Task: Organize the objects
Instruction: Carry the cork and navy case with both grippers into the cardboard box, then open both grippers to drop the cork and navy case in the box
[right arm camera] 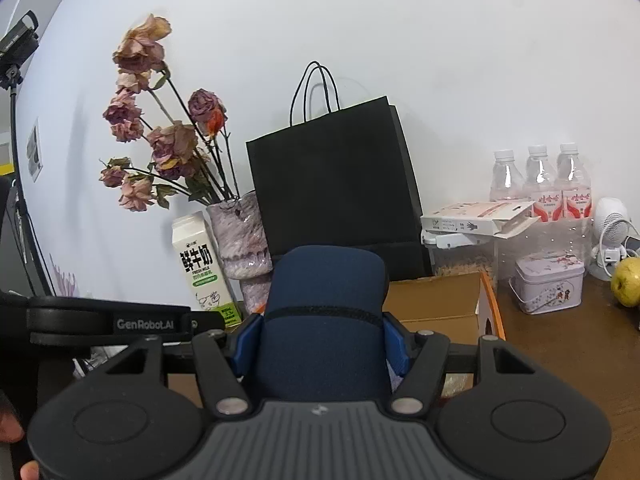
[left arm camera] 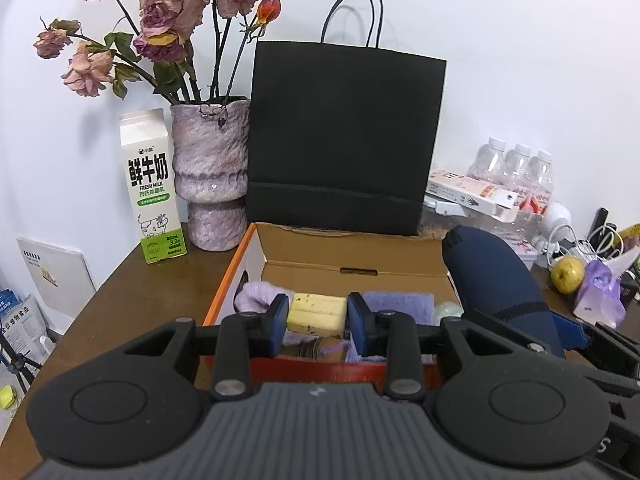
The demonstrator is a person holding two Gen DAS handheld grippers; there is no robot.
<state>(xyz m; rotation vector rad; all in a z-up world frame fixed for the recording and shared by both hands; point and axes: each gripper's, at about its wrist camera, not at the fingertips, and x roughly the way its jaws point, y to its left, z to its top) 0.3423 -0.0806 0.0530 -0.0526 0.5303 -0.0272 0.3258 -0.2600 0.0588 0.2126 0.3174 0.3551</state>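
Observation:
My left gripper (left arm camera: 318, 316) is shut on a pale yellow block (left arm camera: 317, 314) and holds it over the open cardboard box (left arm camera: 352, 256). Purple cloths (left arm camera: 396, 303) and a lilac sock (left arm camera: 258, 295) lie in the box. My right gripper (right arm camera: 322, 338) is shut on a dark blue padded case (right arm camera: 324, 312), which also shows in the left wrist view (left arm camera: 492, 276) above the box's right side. The box's flap shows in the right wrist view (right arm camera: 436, 300).
A black paper bag (left arm camera: 344, 140) stands behind the box. A vase of dried roses (left arm camera: 210, 172) and a milk carton (left arm camera: 152, 184) stand at the left. Water bottles (right arm camera: 540, 180), a lilac tin (right arm camera: 548, 284) and a green apple (right arm camera: 628, 282) sit at the right.

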